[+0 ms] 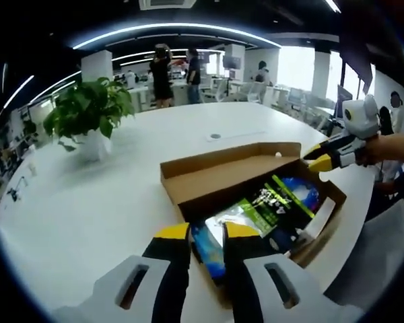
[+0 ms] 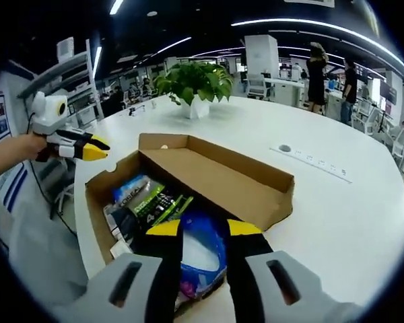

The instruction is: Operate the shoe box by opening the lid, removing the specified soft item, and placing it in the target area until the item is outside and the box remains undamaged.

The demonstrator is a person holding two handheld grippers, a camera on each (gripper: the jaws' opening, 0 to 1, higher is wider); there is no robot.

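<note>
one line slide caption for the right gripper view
Right gripper poised over the open shoe box, jaws apart above a blue plastic bag.

The shoe box (image 2: pixel 188 202) stands open from above, its raised lid (image 2: pixel 222 171) walling one long side. Bare counter (image 2: pixel 337 215) lies beyond; the potted plant (image 2: pixel 194 84) stands well apart.

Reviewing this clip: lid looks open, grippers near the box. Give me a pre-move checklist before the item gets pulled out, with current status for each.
1. Lid folded fully back on shoe box: ok.
2. Blue soft package exposed, nothing on top: ok.
3. Right gripper open, over the package: ok.
4. Left gripper open at the box's other end: ok.
5. Cardboard free of tears or crushing: cannot tell.
6. Bare table beside the box for placing: ok.
</note>
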